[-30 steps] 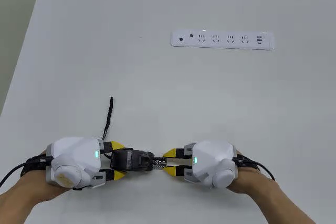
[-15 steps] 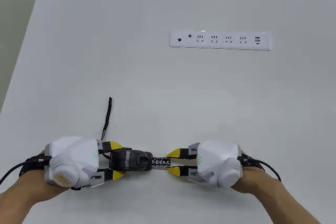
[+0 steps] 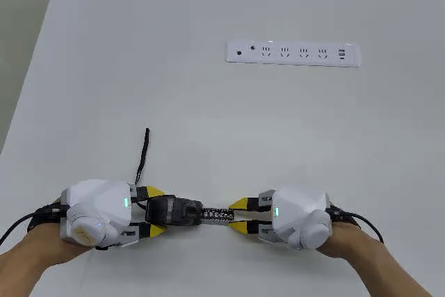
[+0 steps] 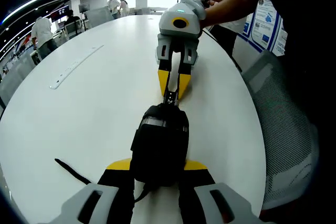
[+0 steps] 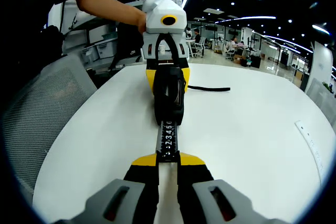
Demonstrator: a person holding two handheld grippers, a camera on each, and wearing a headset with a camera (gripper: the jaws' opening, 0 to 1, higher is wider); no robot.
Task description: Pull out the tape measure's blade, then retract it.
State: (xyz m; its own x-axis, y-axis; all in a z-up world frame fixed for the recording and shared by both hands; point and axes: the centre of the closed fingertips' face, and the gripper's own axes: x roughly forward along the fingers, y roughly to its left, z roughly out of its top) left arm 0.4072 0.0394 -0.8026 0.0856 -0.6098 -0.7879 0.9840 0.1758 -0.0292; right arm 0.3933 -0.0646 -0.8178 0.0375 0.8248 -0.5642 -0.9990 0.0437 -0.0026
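A black tape measure (image 3: 174,211) lies on the white table, with my left gripper (image 3: 154,211) shut on its case (image 4: 159,142). A short stretch of numbered blade (image 3: 216,215) runs out of the case to the right. My right gripper (image 3: 240,216) is shut on the blade's end (image 5: 167,152). In the right gripper view the case (image 5: 169,96) sits a little ahead with the left gripper behind it. The tape's black wrist strap (image 3: 143,154) trails away across the table.
A white power strip (image 3: 293,53) lies on the table far beyond the grippers. The table's left edge (image 3: 28,67) drops to a greenish floor. People and office chairs show in the background of the gripper views.
My right gripper has moved right, away from the case, and more of the blade now shows between the two grippers. The left gripper and case have stayed put.
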